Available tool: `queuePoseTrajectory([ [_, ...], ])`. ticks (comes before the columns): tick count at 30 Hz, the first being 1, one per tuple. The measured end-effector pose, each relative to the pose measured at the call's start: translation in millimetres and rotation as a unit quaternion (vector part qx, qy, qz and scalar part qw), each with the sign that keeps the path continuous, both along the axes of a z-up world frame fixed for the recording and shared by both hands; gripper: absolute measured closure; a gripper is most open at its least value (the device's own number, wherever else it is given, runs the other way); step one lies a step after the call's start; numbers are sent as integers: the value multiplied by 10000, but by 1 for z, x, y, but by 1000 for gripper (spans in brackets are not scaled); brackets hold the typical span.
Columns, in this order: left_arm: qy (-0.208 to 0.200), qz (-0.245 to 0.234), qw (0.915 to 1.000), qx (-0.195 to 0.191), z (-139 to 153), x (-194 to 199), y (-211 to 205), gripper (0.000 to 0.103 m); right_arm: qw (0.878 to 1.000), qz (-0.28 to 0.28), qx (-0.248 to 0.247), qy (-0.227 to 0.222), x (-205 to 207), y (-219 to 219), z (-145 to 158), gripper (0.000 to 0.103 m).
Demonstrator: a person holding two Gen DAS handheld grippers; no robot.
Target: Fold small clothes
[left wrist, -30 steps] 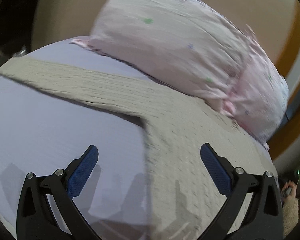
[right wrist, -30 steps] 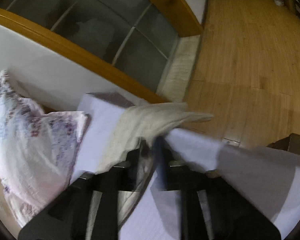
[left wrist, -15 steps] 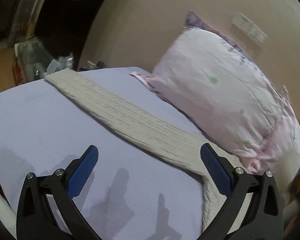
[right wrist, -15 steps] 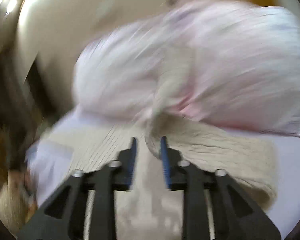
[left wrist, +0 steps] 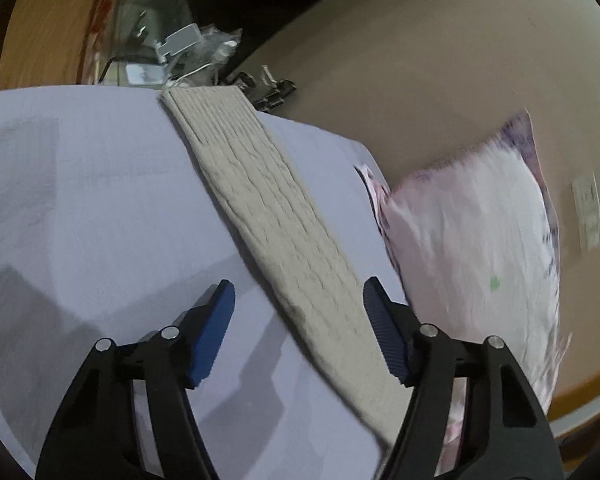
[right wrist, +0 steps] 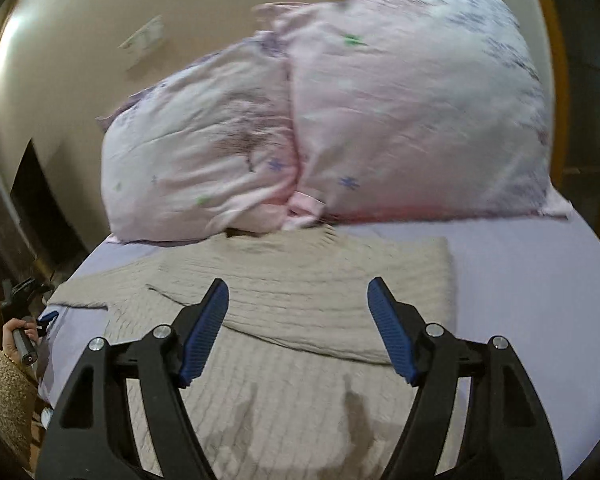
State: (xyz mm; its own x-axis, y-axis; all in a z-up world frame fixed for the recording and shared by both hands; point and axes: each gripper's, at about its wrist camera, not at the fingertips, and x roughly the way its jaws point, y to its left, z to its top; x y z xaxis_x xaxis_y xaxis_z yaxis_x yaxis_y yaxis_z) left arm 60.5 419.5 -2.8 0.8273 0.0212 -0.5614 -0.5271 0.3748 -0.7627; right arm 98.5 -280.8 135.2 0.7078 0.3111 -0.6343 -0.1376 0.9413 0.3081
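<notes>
Dim indoor light, fisheye-warped edges, motion blur, soft shadows.

Beige wall (left wrist: 440, 60) behind lilac-sheeted bed (left wrist: 80, 200), floral pillows (right wrist: 340, 120).

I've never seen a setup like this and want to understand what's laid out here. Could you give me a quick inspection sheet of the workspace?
Surface: a bed with a lavender sheet, smooth, with shadows of the tools on it.
Job's things: a beige knit sweater lying flat on the sheet, one sleeve stretched out straight, the other side folded over the body.
Clutter: two pink floral pillows at the head of the bed, touching the sweater's top edge.
Grippers: left gripper open, fingers either side of the sleeve, not gripping; right gripper open above the sweater, empty.
Cables: nothing clearly seen.
Surroundings: beige headboard; blurred odds and ends past the bed's far edge.
</notes>
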Motion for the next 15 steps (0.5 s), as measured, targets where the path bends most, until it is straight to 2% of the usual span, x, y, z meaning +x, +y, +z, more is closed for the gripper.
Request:
queuePoseTrajectory([
  [3,-18,-57,9996,-261,-3,12,11,41,9999,-105,94,58,0,-6,-5,31],
  [6,-44,-64,9981,-613,-10,22,17,58,9998,-128,141,61,0,-7,-8,29],
  [7,-86,-73,9969,-780,-15,26,19,76,9998,-121,148,64,-1,-8,-9,29],
  [8,-64,-46,9966,-823,-17,27,18,97,9998,-119,147,64,-2,-9,-9,29],
  [10,57,-39,9989,-463,-4,32,7,97,9999,-137,90,32,-6,-13,-9,29],
  [11,10,-162,9996,-235,8,36,-3,97,9999,-163,40,-17,-9,-16,-8,29],
  [12,-161,-488,9986,141,31,45,-25,97,9998,-196,-5,-57,-12,-19,-6,29],
  [14,-404,-1005,9924,578,63,59,-62,97,9993,-332,-101,-147,-18,-29,-4,28],
  [15,-600,-1456,9835,888,87,70,-98,97,9990,-403,-104,-170,-21,-34,-3,27],
])
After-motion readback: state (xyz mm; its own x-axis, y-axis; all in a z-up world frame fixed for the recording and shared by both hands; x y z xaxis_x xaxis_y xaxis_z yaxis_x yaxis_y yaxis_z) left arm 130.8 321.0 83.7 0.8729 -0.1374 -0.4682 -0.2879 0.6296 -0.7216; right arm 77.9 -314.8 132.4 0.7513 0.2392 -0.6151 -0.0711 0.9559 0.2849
